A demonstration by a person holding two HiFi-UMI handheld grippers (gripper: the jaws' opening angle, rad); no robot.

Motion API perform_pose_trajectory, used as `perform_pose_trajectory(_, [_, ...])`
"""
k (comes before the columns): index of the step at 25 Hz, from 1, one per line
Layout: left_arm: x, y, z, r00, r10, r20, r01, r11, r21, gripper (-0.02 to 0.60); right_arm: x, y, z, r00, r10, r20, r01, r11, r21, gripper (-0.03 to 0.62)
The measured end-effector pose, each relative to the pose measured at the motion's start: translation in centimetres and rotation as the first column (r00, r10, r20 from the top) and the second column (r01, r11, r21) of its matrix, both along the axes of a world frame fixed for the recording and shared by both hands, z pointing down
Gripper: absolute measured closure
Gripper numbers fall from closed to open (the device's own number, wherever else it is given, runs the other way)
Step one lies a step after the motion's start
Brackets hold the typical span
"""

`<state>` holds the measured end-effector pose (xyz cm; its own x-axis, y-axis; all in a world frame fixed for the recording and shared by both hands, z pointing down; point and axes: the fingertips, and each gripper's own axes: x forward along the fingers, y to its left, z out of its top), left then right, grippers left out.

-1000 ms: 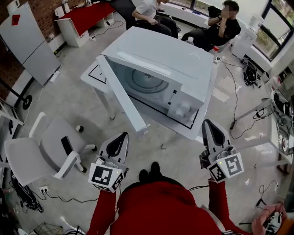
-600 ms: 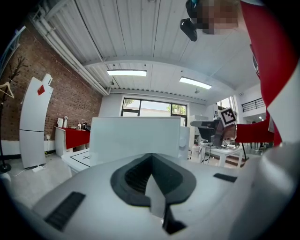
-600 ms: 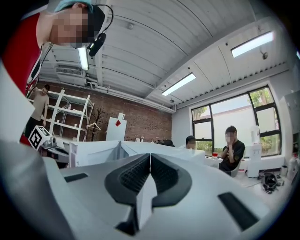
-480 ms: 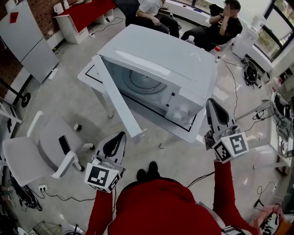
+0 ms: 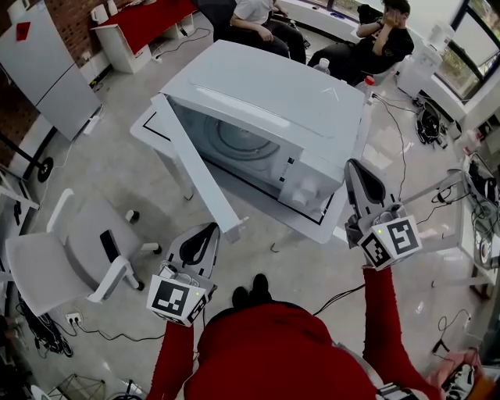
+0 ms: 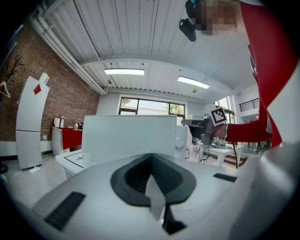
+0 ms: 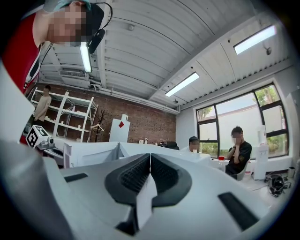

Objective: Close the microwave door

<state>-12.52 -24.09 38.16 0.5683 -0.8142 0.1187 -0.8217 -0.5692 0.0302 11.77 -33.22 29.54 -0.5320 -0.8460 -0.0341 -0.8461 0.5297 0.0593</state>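
Observation:
A white microwave (image 5: 266, 101) stands on a white table (image 5: 148, 129), its door (image 5: 195, 168) swung wide open toward me on the left. The cavity and turntable show inside. My left gripper (image 5: 209, 228) is shut and holds nothing; it hangs just short of the door's free end without touching it. My right gripper (image 5: 353, 164), also shut and holding nothing, hovers beside the microwave's front right corner near the knobs. In the left gripper view the door (image 6: 126, 138) faces the shut left gripper (image 6: 151, 158). The right gripper (image 7: 150, 157) looks across the microwave top (image 7: 140, 151).
A white office chair (image 5: 62, 258) stands on the floor to my left. Cables (image 5: 398, 156) trail over the floor on the right near another table (image 5: 461, 234). Two people (image 5: 375, 39) sit behind the microwave table. A red table (image 5: 148, 23) and a white cabinet (image 5: 39, 55) stand far left.
My right gripper has risen and moved forward to the microwave's front right corner. The left gripper has hardly shifted. The door stays open.

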Motion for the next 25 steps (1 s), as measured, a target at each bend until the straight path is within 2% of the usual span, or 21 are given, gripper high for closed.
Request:
perform_pose_trajectory(15, [6.5,-4.6,0.7,0.994,0.107,0.012,-0.107,0.993,0.044,0.574,1.2,0.8,-0.2,1.0,0.025,0.012,-0.025,1.0,0.0,0.58])
perform_pose_trajectory(17, [7.0,-5.6,1.1,0.994,0.106,0.018,-0.106,0.994,0.04,0.574,1.3,0.8,-0.2,1.0,0.028,0.007,-0.028,1.0,0.003,0.58])
perform_pose_trajectory(21, [7.6,-7.6,1.4,0.997,0.075,-0.024,-0.074,0.997,0.019,0.574,1.6,0.9,-0.3,0.999,0.035,0.022,-0.035,0.999,0.004,0.582])
perform_pose_trajectory(25, [8.3,-9.1,1.9,0.998,0.058,-0.016,-0.058,0.998,0.009,0.574,1.9,1.0,0.0,0.999,0.039,0.036,-0.039,0.999,-0.003,0.581])
